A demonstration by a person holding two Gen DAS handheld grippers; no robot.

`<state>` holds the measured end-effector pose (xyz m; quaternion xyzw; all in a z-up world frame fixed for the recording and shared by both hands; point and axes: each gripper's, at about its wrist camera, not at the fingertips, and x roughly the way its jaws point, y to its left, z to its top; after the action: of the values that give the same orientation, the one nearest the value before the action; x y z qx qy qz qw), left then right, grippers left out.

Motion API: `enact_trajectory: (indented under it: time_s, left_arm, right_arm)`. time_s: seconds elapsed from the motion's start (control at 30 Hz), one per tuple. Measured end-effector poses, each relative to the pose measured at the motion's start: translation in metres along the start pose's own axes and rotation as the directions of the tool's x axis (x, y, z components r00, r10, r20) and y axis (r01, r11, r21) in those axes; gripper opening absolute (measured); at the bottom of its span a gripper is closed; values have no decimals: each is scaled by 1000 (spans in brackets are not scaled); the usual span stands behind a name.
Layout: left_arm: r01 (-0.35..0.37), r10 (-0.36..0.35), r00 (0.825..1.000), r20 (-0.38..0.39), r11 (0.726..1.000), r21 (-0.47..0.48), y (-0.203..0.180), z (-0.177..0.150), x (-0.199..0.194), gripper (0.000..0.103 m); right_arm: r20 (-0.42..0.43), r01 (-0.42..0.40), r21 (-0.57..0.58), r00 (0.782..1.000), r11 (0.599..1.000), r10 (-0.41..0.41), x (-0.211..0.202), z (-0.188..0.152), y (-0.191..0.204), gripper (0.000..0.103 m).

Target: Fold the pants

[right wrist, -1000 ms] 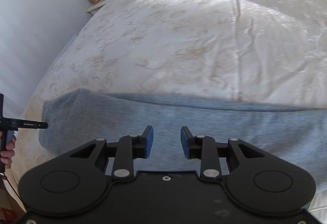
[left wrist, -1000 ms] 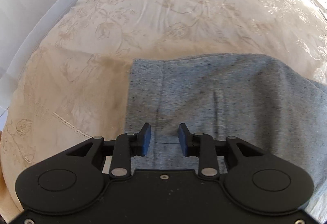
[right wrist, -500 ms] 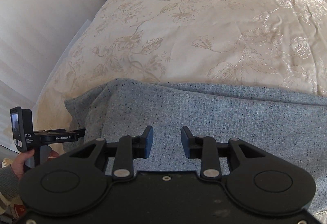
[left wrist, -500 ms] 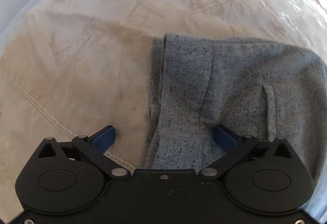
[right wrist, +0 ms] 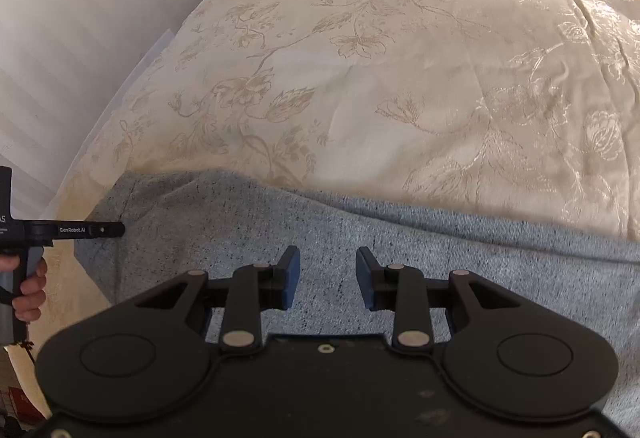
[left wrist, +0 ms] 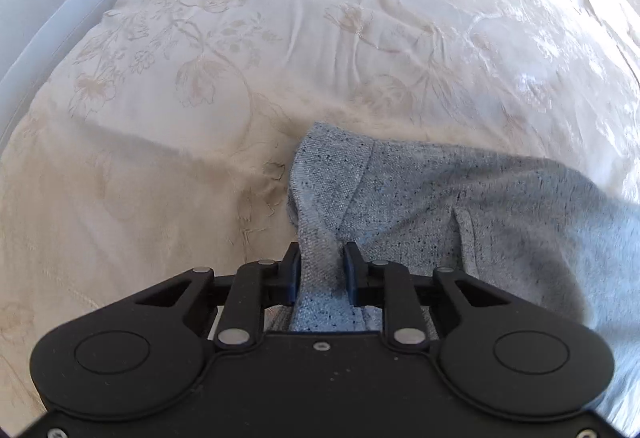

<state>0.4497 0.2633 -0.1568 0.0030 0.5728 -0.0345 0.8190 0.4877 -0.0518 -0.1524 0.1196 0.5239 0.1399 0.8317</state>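
Now | my left gripper (left wrist: 322, 270) closing on pants (left wrist: 460, 206) corner | right gripper (right wrist: 328, 276) open, empty | fold barely begun

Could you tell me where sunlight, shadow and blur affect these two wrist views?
Left wrist view: sun glare washes out the bedspread at upper right, its print is smeared by motion blur, and shadow darkens the grey pants at right. Right wrist view: sharper; sunlight bleaches the far top of the bed, and fisheye bending curves its left edge.
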Motion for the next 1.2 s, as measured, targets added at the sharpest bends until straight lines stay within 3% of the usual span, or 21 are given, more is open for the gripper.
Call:
enact_trajectory:
  time_s: [0.13,0.2,0.27,0.37,0.5,0.57,0.63,0.7,0.9,0.97,1.0,1.03,1.1,1.2]
  left_arm:
    - [-75,80,996,-34,991,115,-21,-11,13,37]
    - [-129,133,991,-12,979,156,-31,-15,13,39]
    - [-158,158,987,13,974,165,-36,-19,1,42]
    - [-192,184,981,58,964,183,-40,-22,-28,42]
    - [-252,220,963,155,939,234,-52,-23,-66,40]
    - [-186,147,975,166,950,252,-66,-16,-77,39]
    - [-67,33,992,122,955,289,-88,-8,-76,39]
    - [44,-76,994,84,944,328,-120,-1,-69,39]
    - [234,-257,966,-24,837,495,-229,7,-12,39]
    - [273,-269,959,-84,813,515,-257,8,16,41]
    - [254,-243,966,-90,817,517,-267,9,30,40]
    - [208,-199,977,-74,829,519,-274,8,42,39]
    - [122,-117,992,-41,855,504,-277,13,65,23]
    - [160,-149,987,-59,895,417,-264,24,78,17]
  right_arm:
    - [-54,-10,-6,999,1000,10,34,12,-3,34]
    - [-75,81,-2,994,997,-81,58,18,-6,32]
    - [-42,161,28,986,987,-160,71,22,-14,31]
    - [42,216,78,975,973,-219,60,24,-20,33]
    - [117,141,170,980,975,-162,16,7,-26,33]
    - [131,114,203,981,972,-142,-5,-8,-30,34]
    - [139,95,237,982,967,-131,-24,-27,-32,34]
    - [136,94,262,982,961,-133,-38,-47,-33,34]
    - [108,122,324,980,938,-165,-65,-103,-32,34]
    - [92,128,336,981,933,-168,-70,-119,-31,34]
    - [86,130,339,982,932,-168,-72,-126,-30,34]
    - [78,132,342,983,931,-168,-74,-134,-28,34]
    - [61,136,354,984,925,-168,-77,-145,-27,34]
    - [51,128,399,986,908,-161,-80,-160,-28,34]
